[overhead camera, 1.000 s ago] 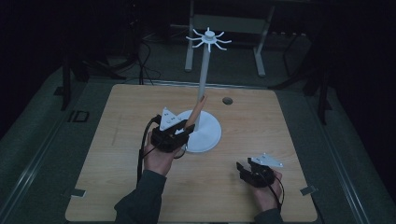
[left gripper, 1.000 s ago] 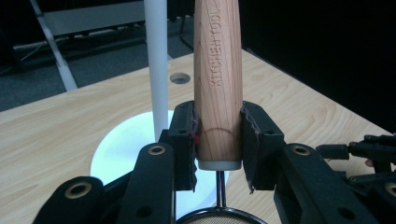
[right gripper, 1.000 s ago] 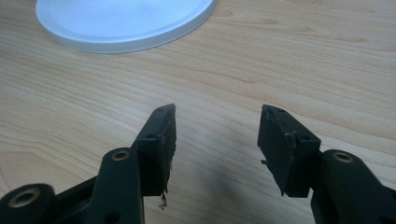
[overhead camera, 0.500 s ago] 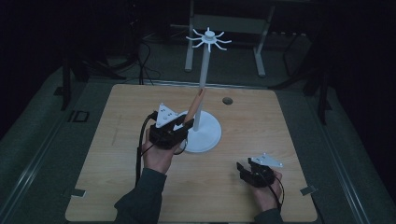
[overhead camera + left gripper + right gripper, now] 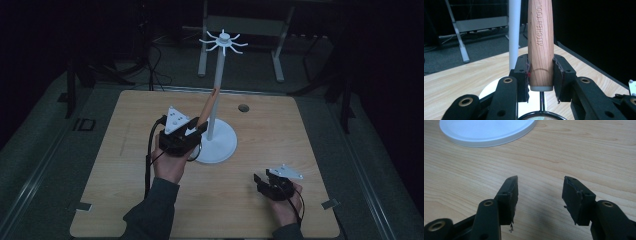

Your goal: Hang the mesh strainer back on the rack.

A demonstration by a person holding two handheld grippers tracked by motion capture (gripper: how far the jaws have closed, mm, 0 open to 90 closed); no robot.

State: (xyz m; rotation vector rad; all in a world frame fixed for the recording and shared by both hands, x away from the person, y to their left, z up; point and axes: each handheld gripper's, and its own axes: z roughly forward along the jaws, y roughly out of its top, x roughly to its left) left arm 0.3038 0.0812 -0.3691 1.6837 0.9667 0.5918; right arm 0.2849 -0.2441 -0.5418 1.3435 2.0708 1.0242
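Where wood ends, dark room [image 5: 380, 60] (table [image 5: 310, 135]).

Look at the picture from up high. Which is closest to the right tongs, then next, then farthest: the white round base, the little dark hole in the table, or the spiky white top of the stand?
From the right tongs:
1. White round base, up and to their left on the table.
2. Dark hole, farther back near the table's far edge.
3. Spiky white top, high on the pole, farthest.

Light: we see a dim, dark room.
Floor: grey carpet [image 5: 45, 150].
Furniture: wooden table [image 5: 310, 130]; grey metal frame [image 5: 240, 25] behind its far edge.
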